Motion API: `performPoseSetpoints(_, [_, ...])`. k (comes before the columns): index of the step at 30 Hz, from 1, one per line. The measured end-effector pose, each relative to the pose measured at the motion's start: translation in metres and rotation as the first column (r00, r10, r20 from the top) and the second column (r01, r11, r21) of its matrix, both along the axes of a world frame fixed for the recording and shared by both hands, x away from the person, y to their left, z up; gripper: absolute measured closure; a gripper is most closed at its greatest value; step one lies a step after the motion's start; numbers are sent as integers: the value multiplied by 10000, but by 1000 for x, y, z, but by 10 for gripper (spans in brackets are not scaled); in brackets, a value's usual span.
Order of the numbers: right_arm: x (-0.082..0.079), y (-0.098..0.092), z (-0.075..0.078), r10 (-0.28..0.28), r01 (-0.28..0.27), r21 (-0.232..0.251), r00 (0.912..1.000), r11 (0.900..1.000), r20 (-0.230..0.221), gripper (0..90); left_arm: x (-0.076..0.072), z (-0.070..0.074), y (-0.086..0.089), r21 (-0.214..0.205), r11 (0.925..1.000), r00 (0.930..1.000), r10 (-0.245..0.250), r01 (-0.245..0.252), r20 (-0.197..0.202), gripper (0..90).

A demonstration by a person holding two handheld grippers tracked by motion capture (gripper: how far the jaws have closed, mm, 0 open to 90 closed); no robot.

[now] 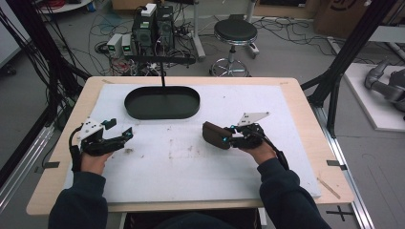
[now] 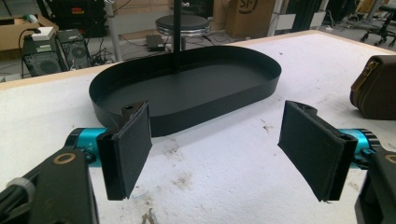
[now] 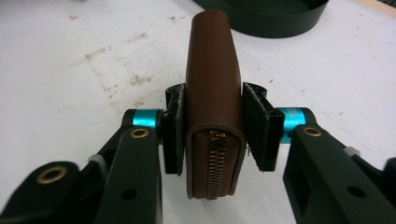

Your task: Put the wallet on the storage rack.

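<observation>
A brown zip-around wallet (image 3: 214, 93) is clamped between the two black pads of the right gripper (image 1: 232, 135), which press on its broad leather faces; in the right gripper view its metal zipper (image 3: 215, 161) faces the camera and its smooth spine points away toward twelve o'clock. In the high view the wallet (image 1: 216, 135) sits just right of the table's middle, sticking out from the gripper toward nine o'clock, close over the white mat (image 1: 200, 167); whether it touches the mat I cannot tell. The right hand (image 1: 260, 151) wraps the gripper from the five o'clock side, a dark sleeve (image 1: 286, 195) running down to the bottom edge. Toward eleven o'clock from the wallet lies a black oval tray (image 1: 162, 102), well apart from it, with a thin black post (image 1: 163, 76) standing up at its far rim. The left gripper (image 1: 128, 134) is over at the wallet's nine o'clock, near the mat's left edge, its jaws spread wide with nothing between them; in the left gripper view its pads (image 2: 130, 149) frame the tray (image 2: 187, 88) ahead, and the wallet (image 2: 376, 91) shows at the three o'clock edge. The mat is stained with brownish smudges (image 1: 128, 151) and lies on a light wooden table (image 1: 305, 114). Beyond the table, on the floor, are a black stool (image 1: 235, 32), computer boxes (image 1: 153, 28) and tangled cables (image 1: 110, 24).
</observation>
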State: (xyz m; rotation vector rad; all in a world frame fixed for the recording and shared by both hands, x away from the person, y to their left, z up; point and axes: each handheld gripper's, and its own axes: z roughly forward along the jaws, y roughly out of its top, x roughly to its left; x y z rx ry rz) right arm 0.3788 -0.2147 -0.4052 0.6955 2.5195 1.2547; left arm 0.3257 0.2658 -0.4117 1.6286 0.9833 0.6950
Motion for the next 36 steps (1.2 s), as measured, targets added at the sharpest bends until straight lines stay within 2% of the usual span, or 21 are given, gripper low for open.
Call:
performPoseSetpoints(2, [1,3,-2,-4,3,-62,9999,10000,-133,603,0,0,0,14,10000,10000,7,-7,23,250])
performPoseSetpoints(7, [2,5,-6,-26,22,-154,9996,9999,-290,499,0,0,1,-3,10000,10000,8,-8,-17,250])
performPoseSetpoints(14, [4,4,-8,-253,253,6,9989,9997,-397,344,0,-1,0,-40,10000,10000,-19,19,-8,250])
performPoseSetpoints(18, [4,5,-8,-429,432,117,9987,9990,-289,239,-1,0,1,-7,10000,10000,-14,14,-32,250])
performPoseSetpoints(20, [4,8,-10,-445,451,171,9985,9988,-315,232,0,-1,0,-3,10000,10000,-22,22,-31,250])
performPoseSetpoints(21, [4,10,-11,-454,458,101,9984,9989,-330,242,0,-1,0,25,10000,10000,-24,24,-53,250])
performPoseSetpoints(22, [4,12,-12,-428,430,33,9985,9991,-327,307,0,-1,0,37,10000,10000,-18,19,-59,250])
performPoseSetpoints(24, [4,17,-12,-137,134,-88,9993,9999,-334,528,0,-1,0,36,10000,10000,-22,22,-46,251])
performPoseSetpoints(25, [4,18,-11,-128,125,-158,9997,9998,-225,609,0,-1,0,25,10000,10000,-22,23,-48,250])
performPoseSetpoints(31, [5,21,-6,-11,12,43,9999,10000,-163,650,-1,-1,0,37,10000,10000,-2,2,-25,250])
performPoseSetpoints(36, [16,28,6,-45,46,378,10000,9993,-20,652,0,-1,-1,90,9999,10000,-98,99,-6,250])
